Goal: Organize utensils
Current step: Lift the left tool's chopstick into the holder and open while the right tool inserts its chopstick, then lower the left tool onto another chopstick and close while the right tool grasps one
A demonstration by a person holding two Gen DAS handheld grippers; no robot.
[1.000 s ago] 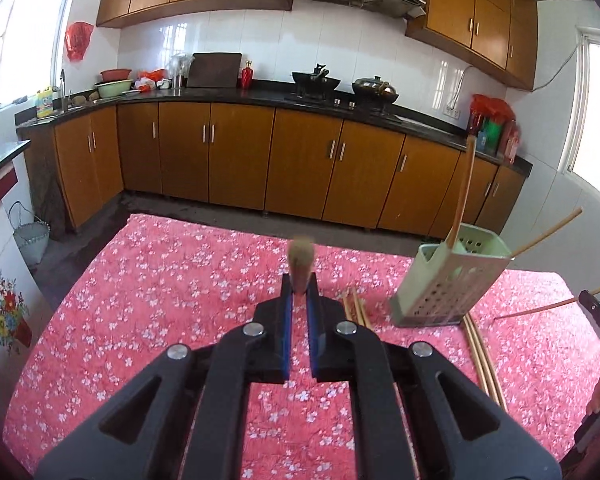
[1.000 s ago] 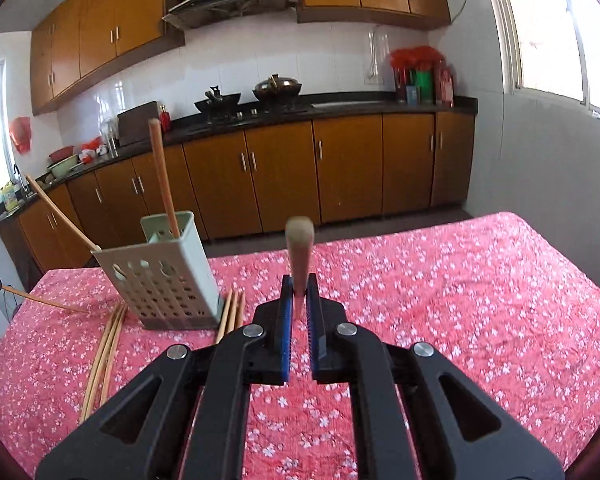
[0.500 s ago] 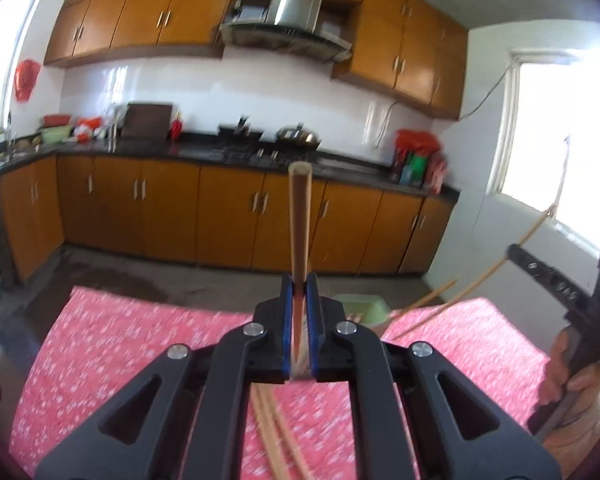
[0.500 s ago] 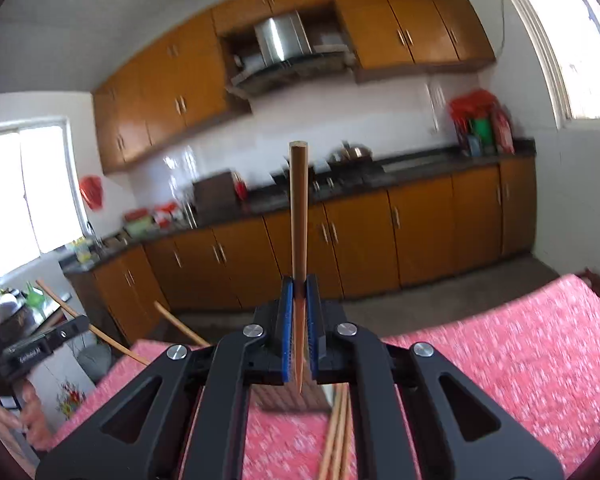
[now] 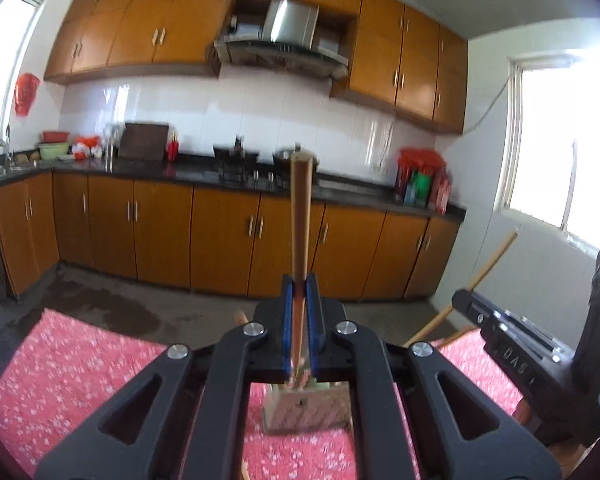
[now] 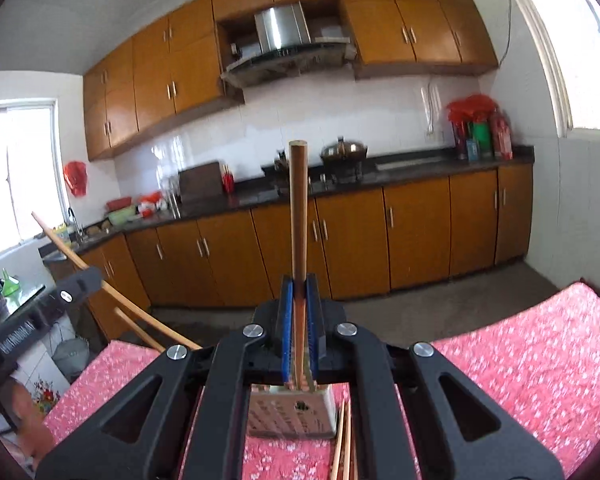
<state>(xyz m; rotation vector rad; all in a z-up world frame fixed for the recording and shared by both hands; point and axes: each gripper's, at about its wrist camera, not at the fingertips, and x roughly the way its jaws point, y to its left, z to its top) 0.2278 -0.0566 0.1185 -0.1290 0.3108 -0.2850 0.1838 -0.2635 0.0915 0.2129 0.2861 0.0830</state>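
Kitchen backdrop behind the utensil holder [image 6: 294, 412]: orange base cabinets [image 6: 352, 240], dark countertop [image 5: 204, 172] with a stove and pans, range hood [image 5: 284, 44] overhead, bright window [image 5: 560, 144] off to the side. Holder itself a pale perforated box sitting on the pink floral tablecloth [image 6: 520, 360], mostly blocked in both wrist views by the black gripper frames, so only its lower face peeks through. More loose chopsticks [image 6: 344, 440] lying on the cloth just beside the holder, touching or nearly so, hard to say. From the left wrist view, other gripper's body poking in at the side of the holder, with a couple of sticks [image 5: 488, 264] angling up past it. Same deal mirrored in the right wrist view, sticks [image 6: 100, 280] slanting up next to the other gripper's black body. Both grippers tilted upward, looking out over the holder toward the cabinets rather than down at the cloth. Left gripper [image 5: 300, 320] pinched narrow on a wooden chopstick [image 5: 300, 216], blue pads pressing it on both sides, stick standing upright with its lower end down near the holder's top. Right gripper [image 6: 299, 320] clamped tight the same way on its own chopstick [image 6: 299, 208], upright, lower tip right above the holder's opening, can't tell if actually inside.
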